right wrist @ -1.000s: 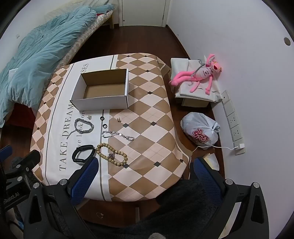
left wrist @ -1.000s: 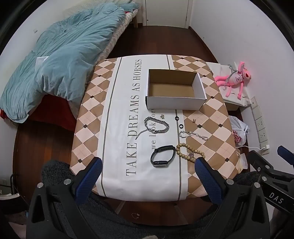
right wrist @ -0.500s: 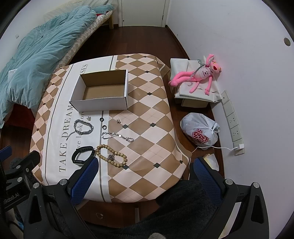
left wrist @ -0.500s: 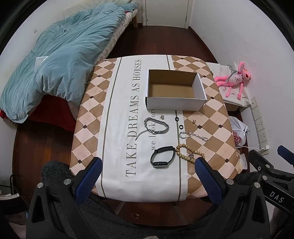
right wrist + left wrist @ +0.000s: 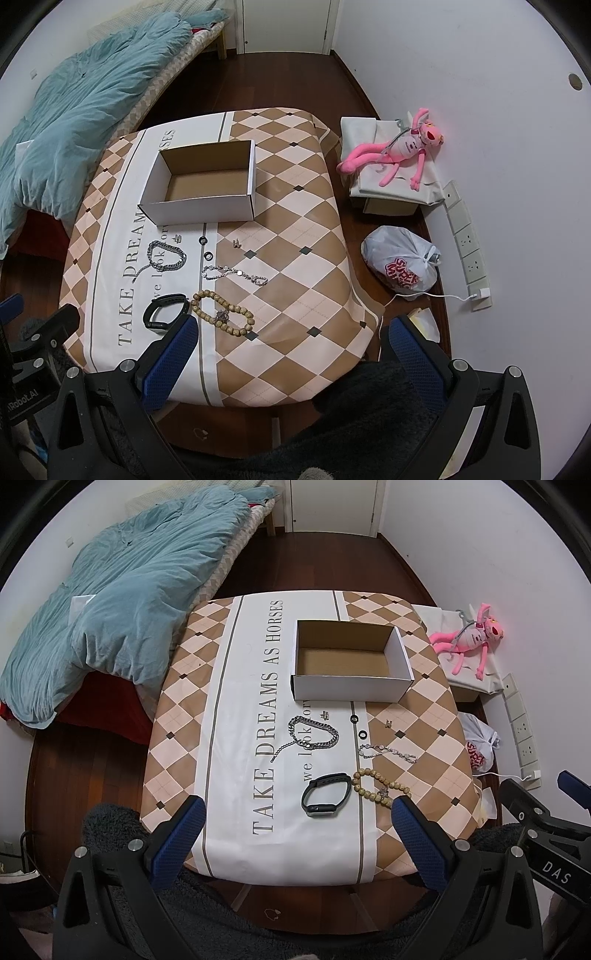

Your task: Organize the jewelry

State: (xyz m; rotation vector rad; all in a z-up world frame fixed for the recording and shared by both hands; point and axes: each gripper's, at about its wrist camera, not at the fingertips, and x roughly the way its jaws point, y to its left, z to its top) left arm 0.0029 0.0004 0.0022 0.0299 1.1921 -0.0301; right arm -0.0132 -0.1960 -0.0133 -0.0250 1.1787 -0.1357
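Left tongs (image 5: 295, 823): spread wide, empty.
Right tongs (image 5: 291, 343): spread wide, empty.
Black band (image 5: 325, 794): ahead of left tongs, nearer them.
Box (image 5: 351, 686): beyond, empty.

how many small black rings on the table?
2. One black ring lies just in front of the white box; the other black ring lies right behind the thin silver bracelet. Both are loose on the tablecloth, and none show inside the box.
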